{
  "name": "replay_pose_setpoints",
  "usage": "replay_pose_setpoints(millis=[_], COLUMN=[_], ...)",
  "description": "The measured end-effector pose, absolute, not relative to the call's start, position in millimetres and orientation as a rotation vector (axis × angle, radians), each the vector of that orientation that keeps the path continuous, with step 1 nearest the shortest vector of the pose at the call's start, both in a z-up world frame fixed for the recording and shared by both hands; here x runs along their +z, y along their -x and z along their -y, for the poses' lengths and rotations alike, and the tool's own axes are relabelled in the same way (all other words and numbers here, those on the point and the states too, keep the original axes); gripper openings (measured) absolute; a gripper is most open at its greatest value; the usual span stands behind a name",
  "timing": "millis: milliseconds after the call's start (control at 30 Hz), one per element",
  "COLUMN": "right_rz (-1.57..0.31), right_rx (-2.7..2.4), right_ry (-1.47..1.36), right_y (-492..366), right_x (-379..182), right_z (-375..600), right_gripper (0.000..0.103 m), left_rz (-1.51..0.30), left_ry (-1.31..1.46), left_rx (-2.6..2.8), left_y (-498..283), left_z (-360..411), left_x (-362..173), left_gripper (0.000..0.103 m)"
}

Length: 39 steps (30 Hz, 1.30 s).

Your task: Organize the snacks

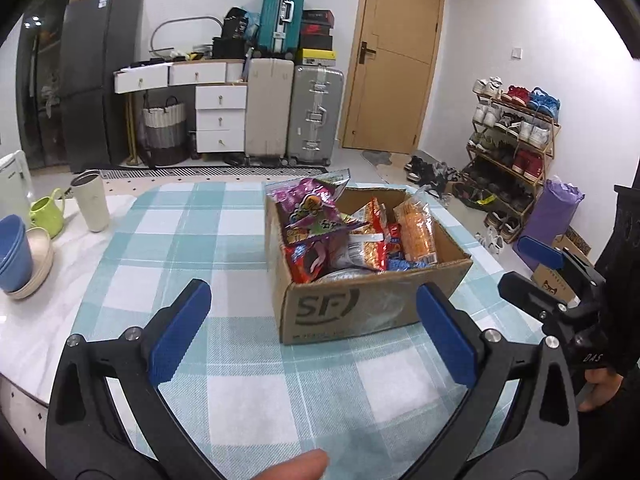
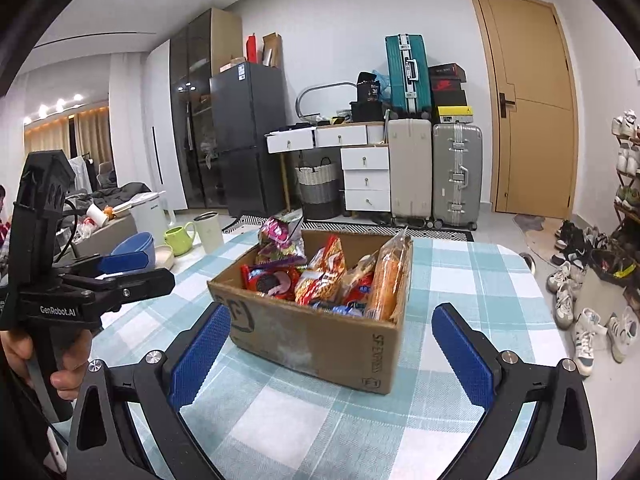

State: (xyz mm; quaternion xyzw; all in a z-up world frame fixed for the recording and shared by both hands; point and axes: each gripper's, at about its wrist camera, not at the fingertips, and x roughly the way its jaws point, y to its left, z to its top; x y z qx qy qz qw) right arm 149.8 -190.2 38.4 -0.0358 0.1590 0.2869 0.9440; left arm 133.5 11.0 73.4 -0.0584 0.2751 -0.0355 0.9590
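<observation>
Left wrist view: both grippers' jaws gape empty near snack-filled box (image 1: 360, 300); bowls (image 1: 18, 256), mug (image 1: 48, 210), tumbler (image 1: 91, 202) well left.

We see a matt brown cardboard box (image 1: 360, 312), its printed face scuffed and pale in patches. The snack packets (image 2: 320, 276) inside are glossy plastic film that catches the light, one of them clear over orange contents. A woven cloth (image 1: 248, 392) in pale teal and white checks covers the bench, its weave finely ribbed. Our left tool (image 1: 314, 332) and right tool (image 2: 332, 354) are matt black plastic with bright metal screws; their blue pads (image 2: 200, 356) look textured, finely knurled. Beside the cloth stand glossy bowls (image 1: 16, 256) and a smooth green mug (image 1: 48, 214).
</observation>
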Motion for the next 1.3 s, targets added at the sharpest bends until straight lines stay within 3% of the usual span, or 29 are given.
replay_pose_setpoints(millis=[600,1300], right_rz=[-0.270,-0.277], right_rx=[0.618,0.629], right_ry=[0.058,0.055], right_y=[-142.7,-149.0], right_x=[8.8,-6.6], right_z=[186.5,177.8], right_gripper=[0.102,0.102], left_rz=[-0.475,-0.468], left_ry=[0.126,0.120], left_rx=[-0.009,-0.007], left_y=[-124.6,-137.2], left_z=[-14.7,-11.1], left_x=[17.1,-0.8], left_gripper=[0.102,0.102])
